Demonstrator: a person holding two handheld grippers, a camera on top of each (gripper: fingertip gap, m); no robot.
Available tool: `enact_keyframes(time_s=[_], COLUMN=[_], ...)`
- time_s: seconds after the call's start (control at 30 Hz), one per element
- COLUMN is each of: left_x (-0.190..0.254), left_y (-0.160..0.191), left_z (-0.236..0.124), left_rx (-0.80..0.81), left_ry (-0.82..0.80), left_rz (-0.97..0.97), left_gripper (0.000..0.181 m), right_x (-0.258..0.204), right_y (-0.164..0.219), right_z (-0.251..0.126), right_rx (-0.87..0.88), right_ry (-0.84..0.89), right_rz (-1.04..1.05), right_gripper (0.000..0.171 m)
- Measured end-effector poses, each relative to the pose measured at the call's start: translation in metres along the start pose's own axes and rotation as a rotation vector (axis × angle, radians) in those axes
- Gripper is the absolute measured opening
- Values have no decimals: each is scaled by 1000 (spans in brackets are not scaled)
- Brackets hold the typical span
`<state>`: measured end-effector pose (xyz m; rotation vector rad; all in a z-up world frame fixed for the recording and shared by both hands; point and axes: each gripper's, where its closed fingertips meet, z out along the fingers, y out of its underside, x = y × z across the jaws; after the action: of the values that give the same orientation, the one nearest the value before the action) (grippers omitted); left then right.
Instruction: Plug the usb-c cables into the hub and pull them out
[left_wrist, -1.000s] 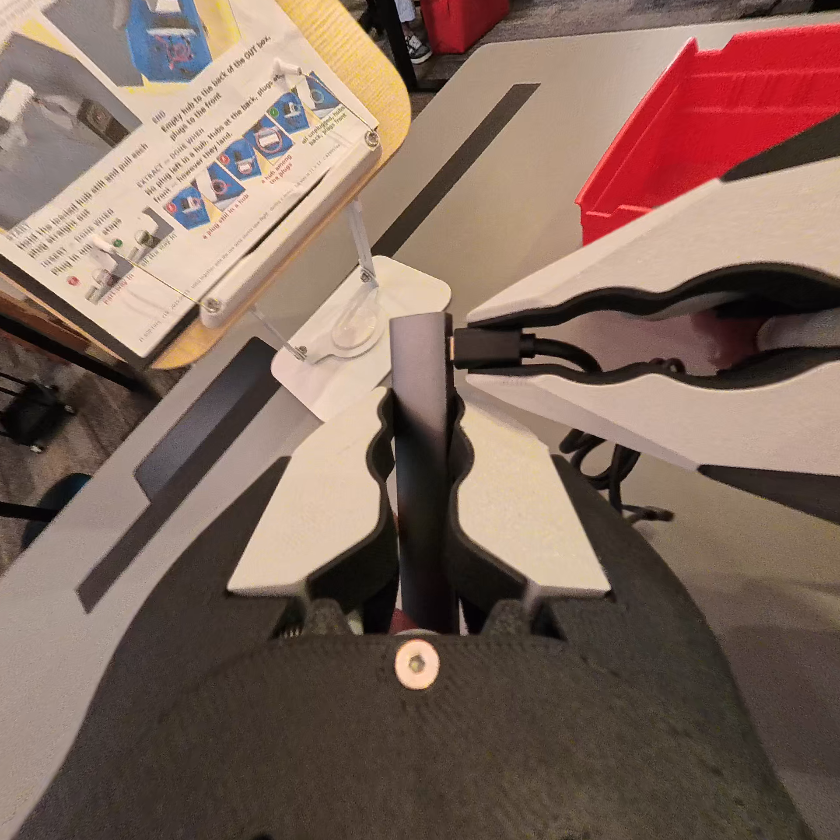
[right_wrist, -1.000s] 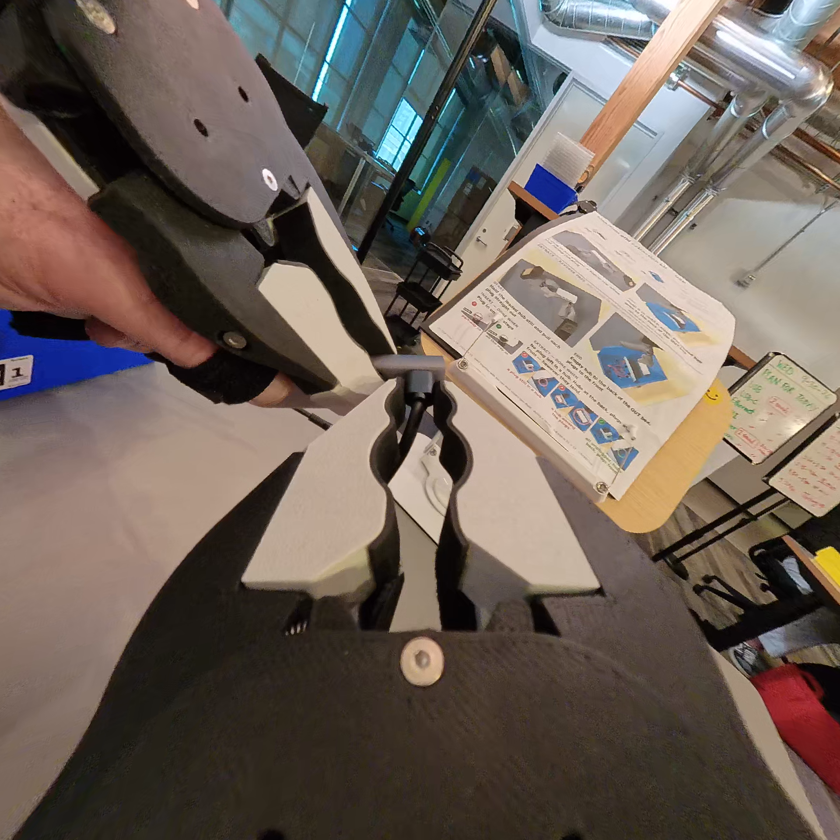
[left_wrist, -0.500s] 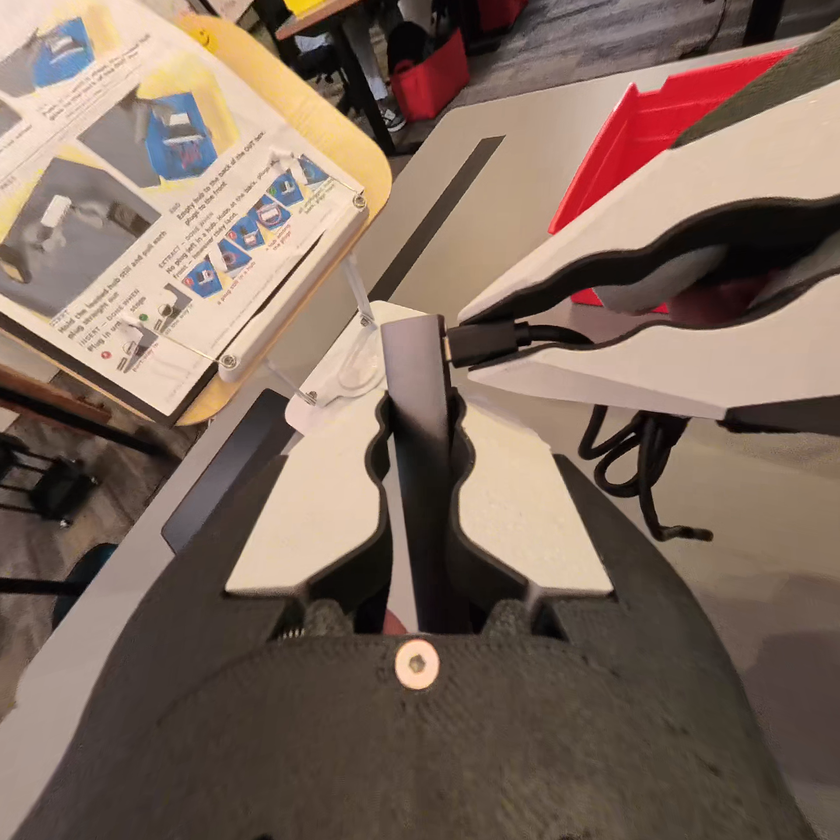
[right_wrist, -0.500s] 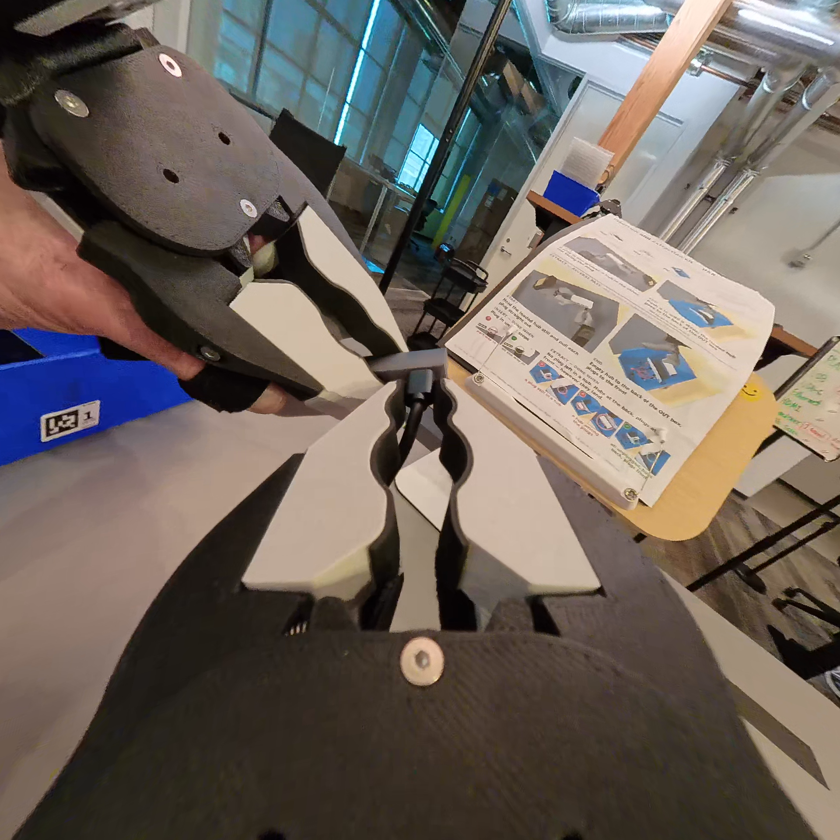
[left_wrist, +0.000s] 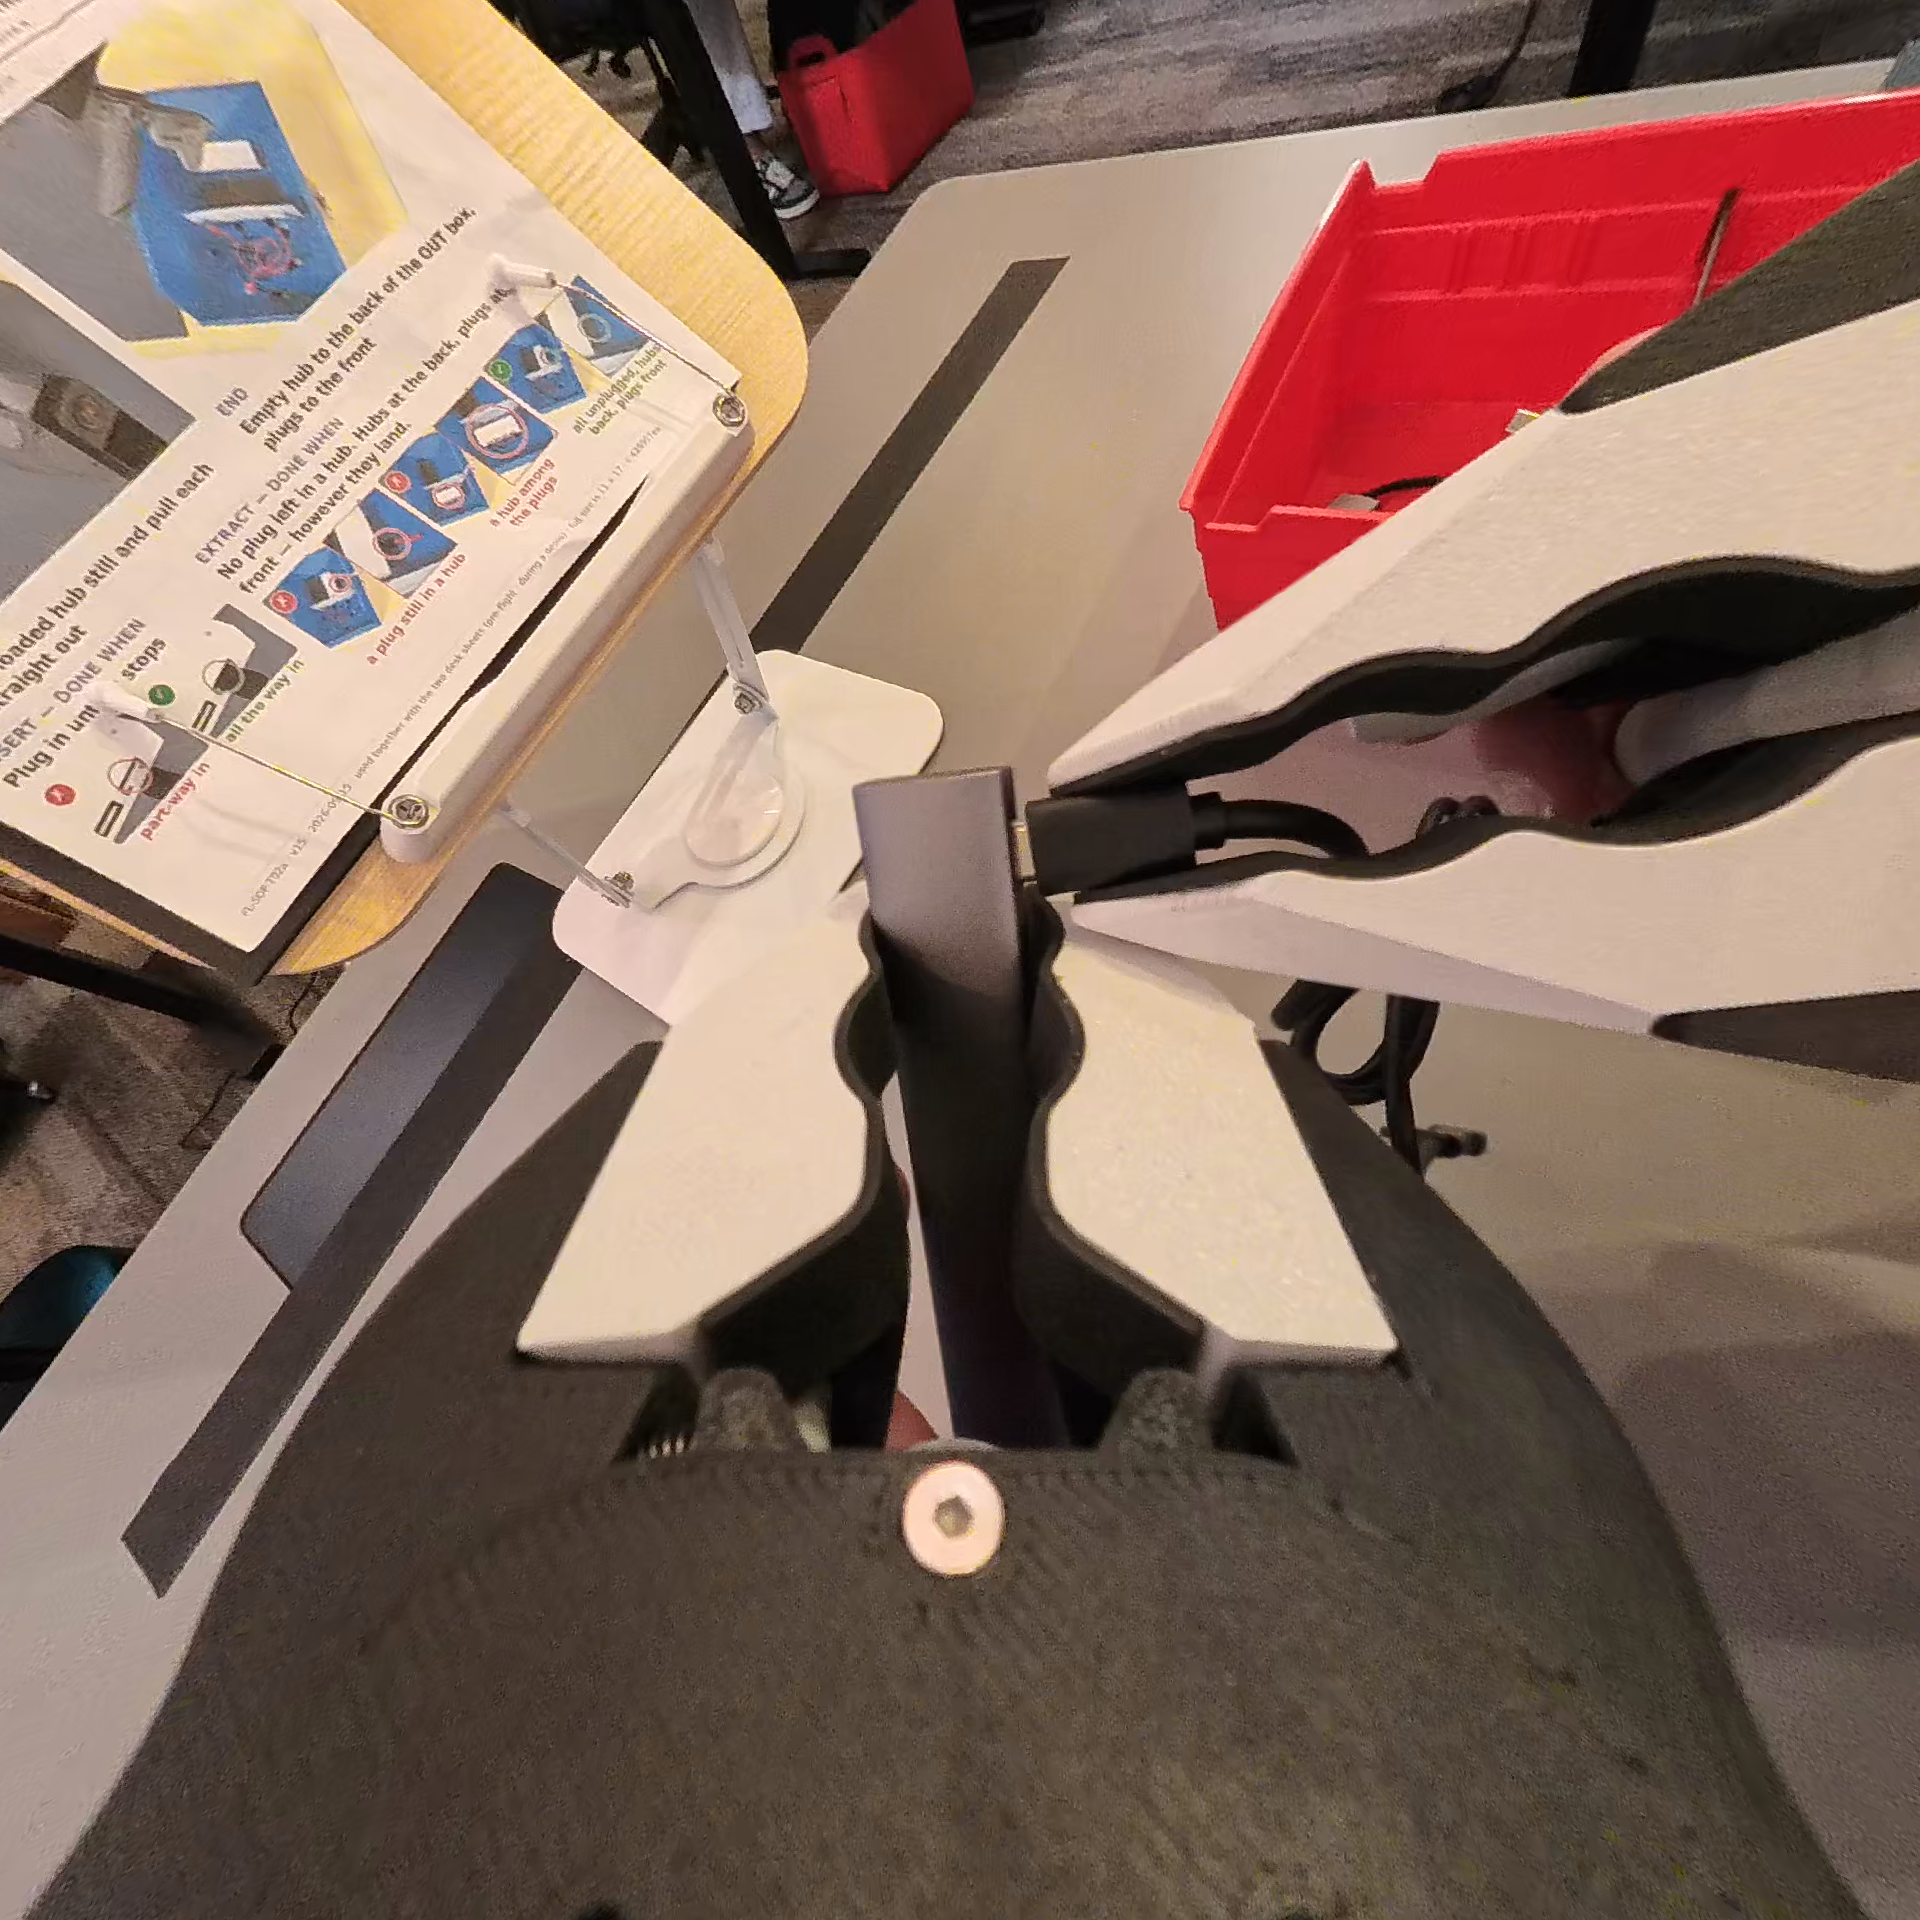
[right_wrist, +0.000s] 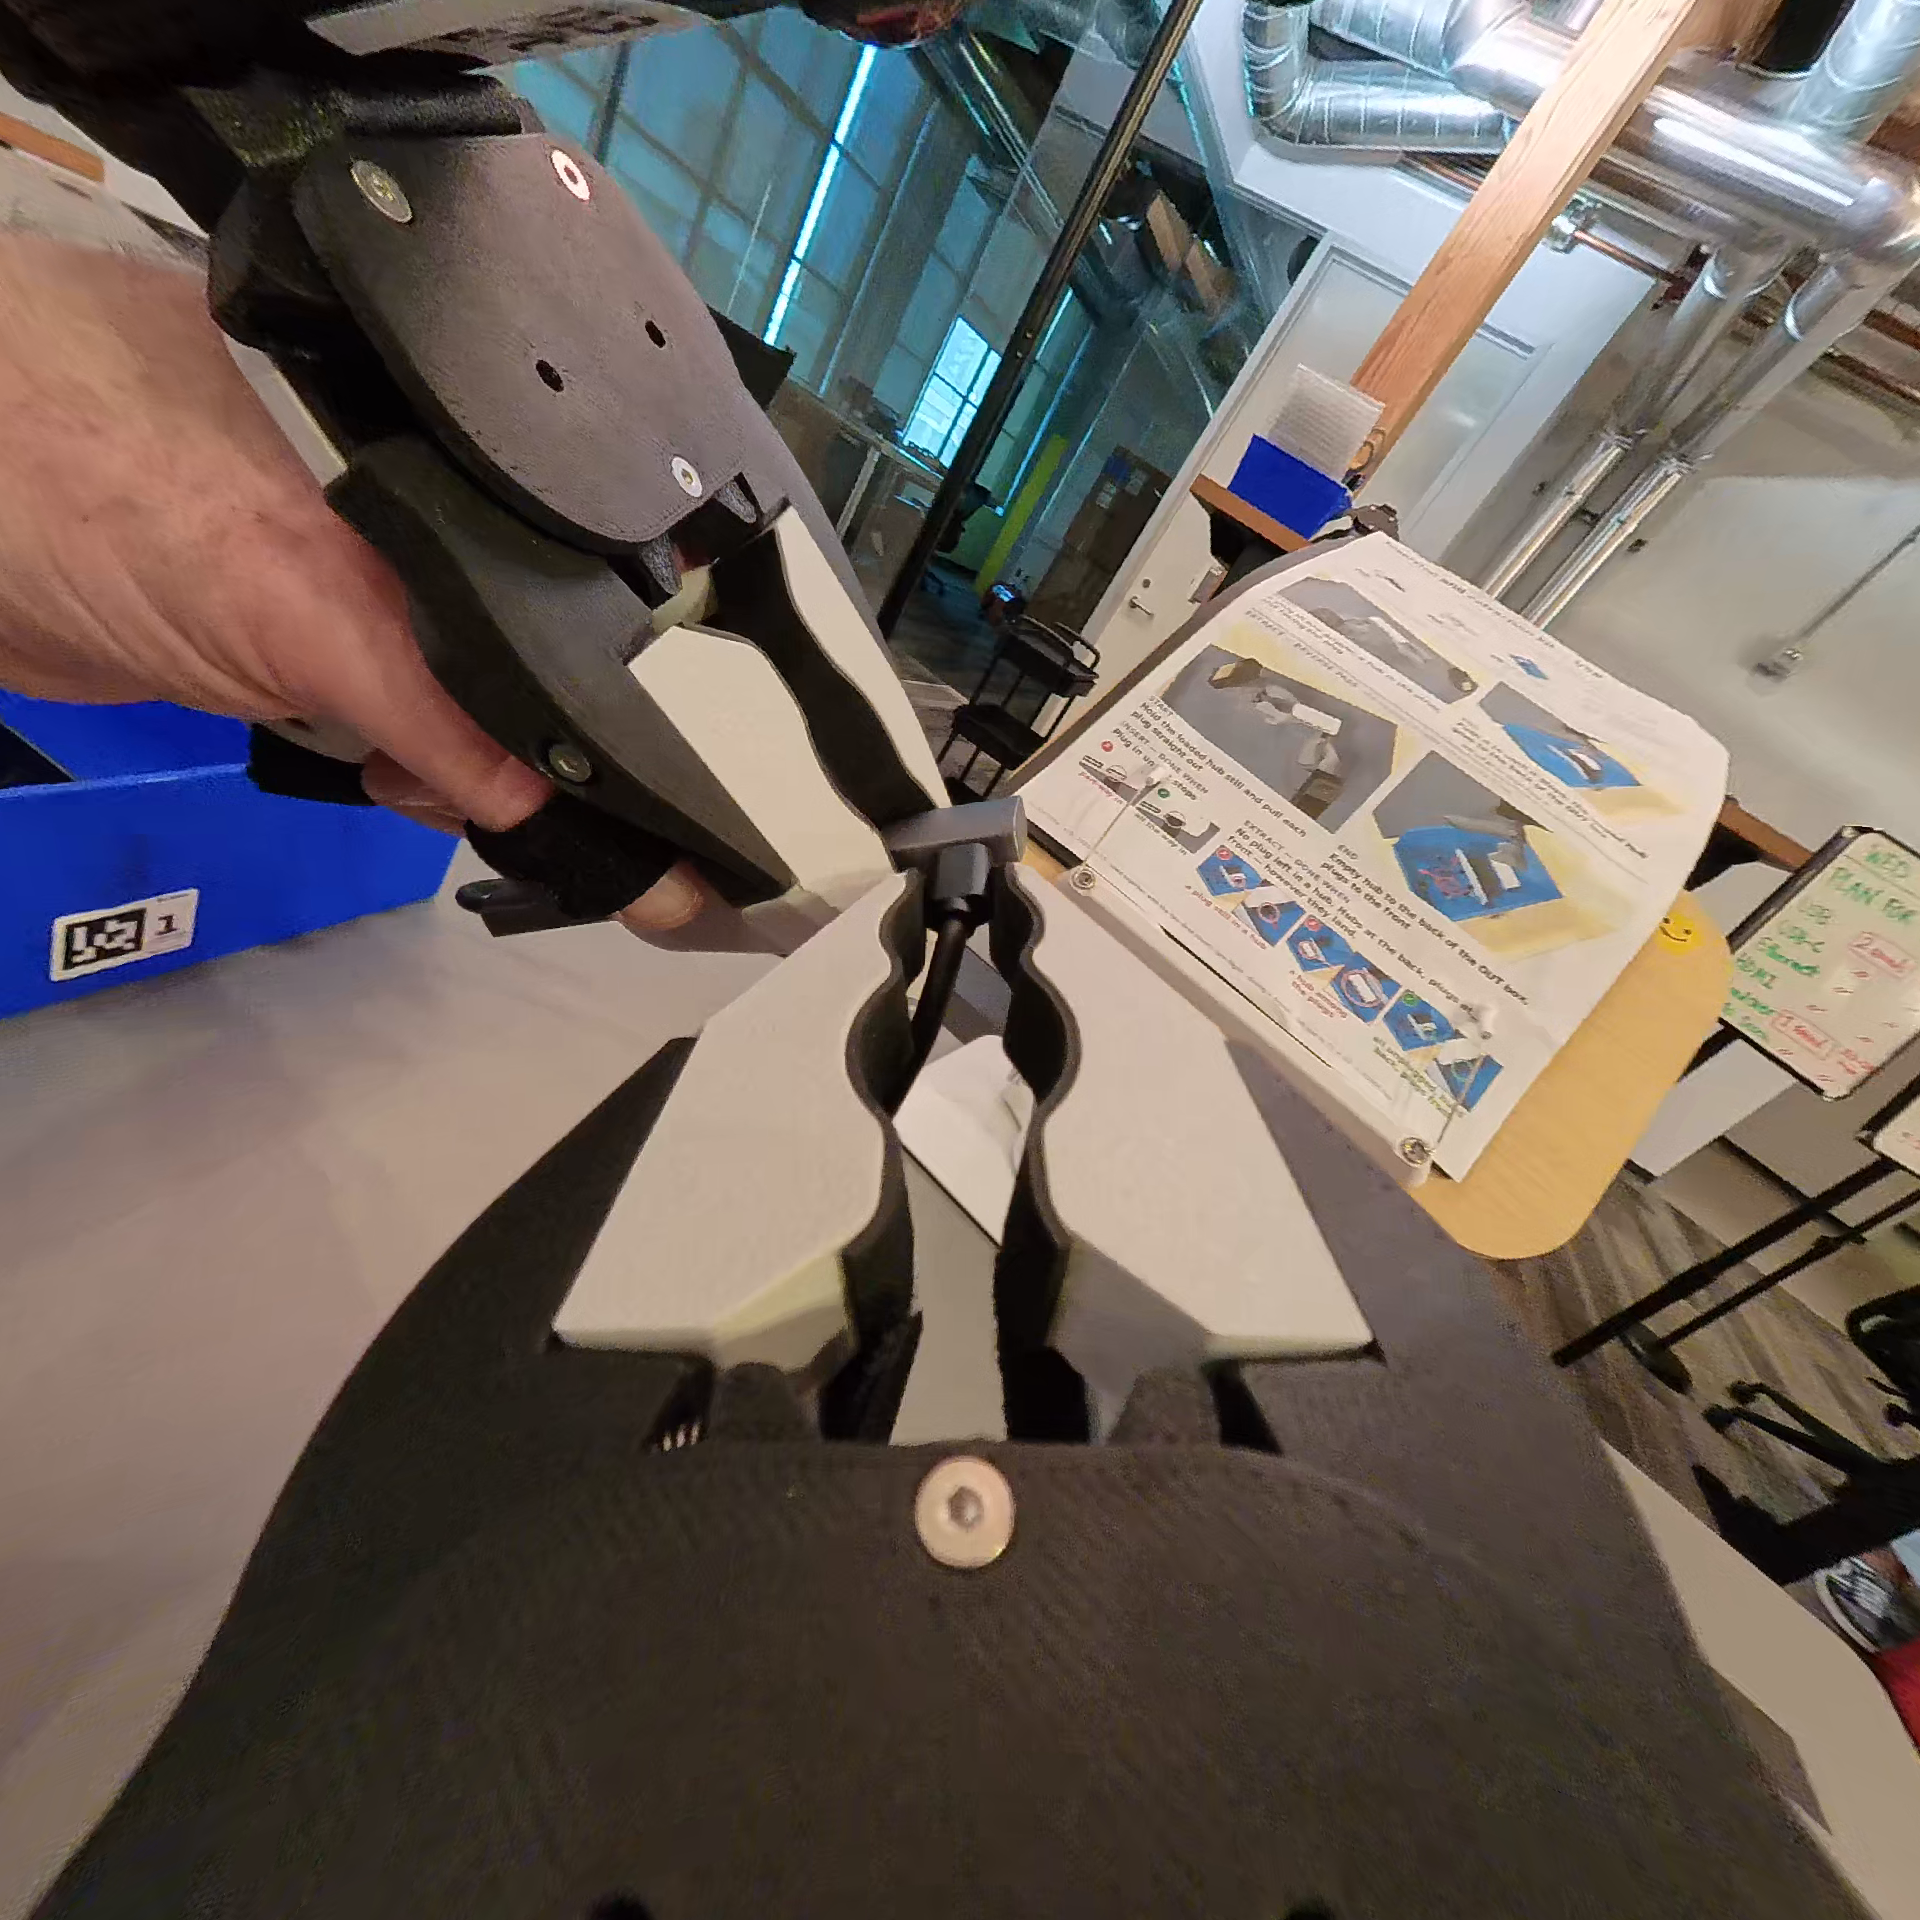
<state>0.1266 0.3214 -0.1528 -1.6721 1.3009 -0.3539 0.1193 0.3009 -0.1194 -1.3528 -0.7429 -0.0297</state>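
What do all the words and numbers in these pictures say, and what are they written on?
I don't copy out writing, but here is what carries it:
Instruction sheet on the stand: printed words beside small pictures.
White sticker on the blue bin: a square code and one printed character.
Whiteboard: coloured handwriting.
Hub and cable plug: no writing seen.

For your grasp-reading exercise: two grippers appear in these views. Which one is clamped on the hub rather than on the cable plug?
The left gripper: its fingers pinch the grey hub. The right gripper grips the black USB-C plug at the hub's side.
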Motion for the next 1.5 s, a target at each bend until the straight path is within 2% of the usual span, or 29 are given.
enact_keyframes(time_s=[0.37, 0.47, 0.63, 0.8, 0.83, 0.9, 0.97, 1.07, 1.23, 1.5], left_x=[0, 1, 3, -4, -21, -50, -50, -39, -36, -24], left_y=[2, 3, 6, -2, 3, 10, 15, 19, 18, 17], left_z=[2, 0, -4, -1, -2, -12, -19, -17, -22, -32], left_rx=[20, 33, 51, 72, 60, 118, 67, 30, 63, 88], left_ry=[-6, 6, 5, -40, -119, -134, -152, -131, -135, -133], left_rz=[-37, -63, -58, -95, -128, -273, -181, -143, -142, -129], left_gripper=[20, 20, 20, 19, 19, 19, 19, 19, 19, 19], right_x=[-4, -7, -9, -4, -6, -12, -14, -3, 32, 138], right_y=[-1, -3, -3, -13, -19, -23, -19, -19, -27, -44], right_z=[-1, -1, -1, -4, -10, -15, -13, -14, -34, -95], right_rx=[-88, -83, -45, -74, -60, -62, -49, -51, -71, -96], right_ry=[112, 57, -163, 54, 78, 99, 49, 38, 40, 145], right_rz=[-269, -257, -61, -262, -287, -339, -267, -214, -126, -7], right_gripper=[9, 9, 10, 9, 9, 9, 9, 10, 10, 10])
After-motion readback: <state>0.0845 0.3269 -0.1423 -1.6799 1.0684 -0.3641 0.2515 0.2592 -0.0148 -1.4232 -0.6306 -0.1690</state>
